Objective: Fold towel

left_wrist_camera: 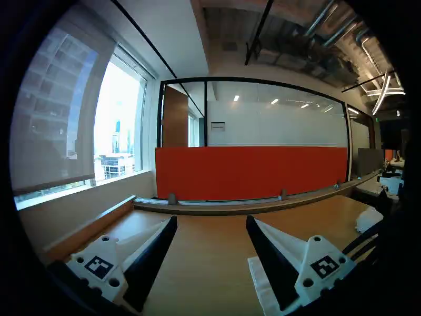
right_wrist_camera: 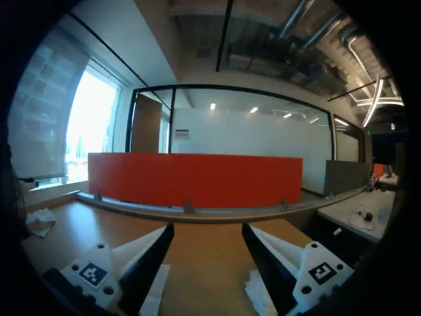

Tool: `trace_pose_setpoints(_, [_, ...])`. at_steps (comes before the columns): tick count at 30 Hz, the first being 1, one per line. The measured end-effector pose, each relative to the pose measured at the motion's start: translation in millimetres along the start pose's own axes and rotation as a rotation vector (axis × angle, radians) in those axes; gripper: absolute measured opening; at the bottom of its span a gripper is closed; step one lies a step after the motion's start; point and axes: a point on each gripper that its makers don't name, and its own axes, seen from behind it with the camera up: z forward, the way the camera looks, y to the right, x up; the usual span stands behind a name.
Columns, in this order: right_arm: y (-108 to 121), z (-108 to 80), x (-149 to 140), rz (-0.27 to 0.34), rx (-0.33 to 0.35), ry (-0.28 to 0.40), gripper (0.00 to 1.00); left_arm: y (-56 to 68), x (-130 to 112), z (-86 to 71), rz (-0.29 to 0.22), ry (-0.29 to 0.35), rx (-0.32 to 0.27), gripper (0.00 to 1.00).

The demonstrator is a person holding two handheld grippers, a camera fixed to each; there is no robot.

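We look along a desk to a partition standing on its far edge; behind that is a glass wall. A window stands to the left. On the desk, nearest us, lies a towel — a crumpled cloth farther left, a second desk off to the right.

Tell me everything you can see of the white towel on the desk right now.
The white towel lies on the wooden desk, low in the right gripper view. Two patches show, one by each finger of the open right claw, bare wood between; the right-hand patch looks ribbed or layered. In the left gripper view its white edge shows below the open left claw. Nothing grips it; whether the fingers touch it I cannot tell.
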Motion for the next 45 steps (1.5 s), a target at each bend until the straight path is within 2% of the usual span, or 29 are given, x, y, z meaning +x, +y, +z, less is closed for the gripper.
trace_pose_setpoints(6, [-1.7,-0.6,50.5,-0.006,-0.011,0.015,1.00,2.1,38.1,-3.0,0.016,-0.015,-0.007,0.97])
trace_pose_setpoints(12, [-7.7,3.6,62.9,-0.038,0.019,-0.017,1.00,12.2,51.8,-1.2,0.035,-0.050,-0.049,0.97])
trace_pose_setpoints(15, [-16.4,4.3,61.2,-0.070,0.065,-0.047,1.00,23.7,51.1,0.7,0.054,-0.078,-0.104,0.97])
trace_pose_setpoints(20, [-43.8,2.7,55.7,-0.123,0.199,-0.113,1.00,47.8,45.4,1.3,0.081,-0.137,-0.222,0.97])
trace_pose_setpoints(24, [-66.3,0.9,54.3,-0.155,0.307,-0.161,1.00,65.3,45.9,0.4,0.088,-0.164,-0.310,0.97])
trace_pose_setpoints(27, [-76.0,1.7,53.2,-0.169,0.358,-0.187,1.00,75.0,44.4,-0.1,0.090,-0.179,-0.360,0.97])
trace_pose_setpoints(36, [-88.2,-1.9,28.3,-0.203,0.419,-0.245,1.00,88.4,12.2,-4.1,0.136,-0.245,-0.416,0.97])
trace_pose_setpoints(45, [-91.8,-14.3,-27.7,-0.228,0.456,-0.320,1.00,102.2,-38.5,-15.8,0.152,-0.324,-0.459,0.97])
